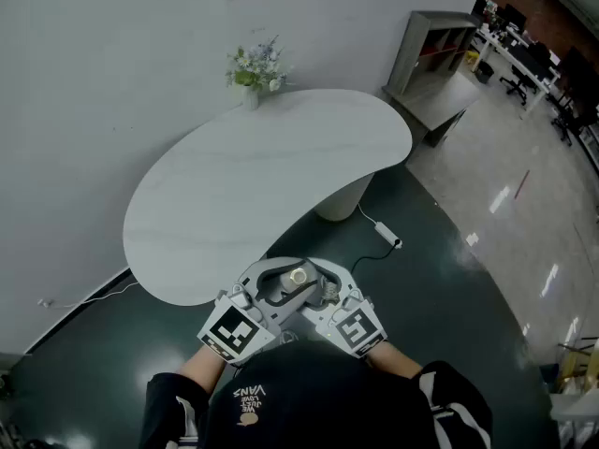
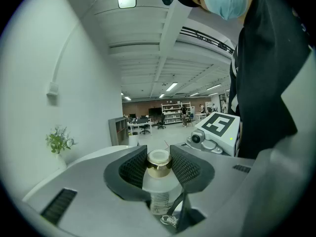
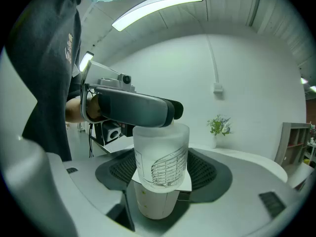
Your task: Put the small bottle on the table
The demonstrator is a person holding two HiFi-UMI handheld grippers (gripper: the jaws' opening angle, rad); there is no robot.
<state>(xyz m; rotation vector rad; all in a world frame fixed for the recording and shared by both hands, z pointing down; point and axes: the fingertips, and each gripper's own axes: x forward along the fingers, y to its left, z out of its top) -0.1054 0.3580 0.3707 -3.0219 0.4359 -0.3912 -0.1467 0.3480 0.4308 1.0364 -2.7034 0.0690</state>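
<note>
Both grippers were held close before the chest, tips meeting. The left gripper (image 2: 159, 164) had its fingers (image 2: 183, 168) closed on the small bottle's (image 1: 299, 275) cap. The right gripper's (image 3: 163, 174) fingers stood wide apart around its body.

an open-plan office is shown: rows of desks (image 1: 510, 50) with swivel chairs (image 1: 517, 84) are seen beyond a shelf unit (image 1: 432, 45), under strip lights (image 2: 171, 87), on a polished floor (image 1: 505, 213).
</note>
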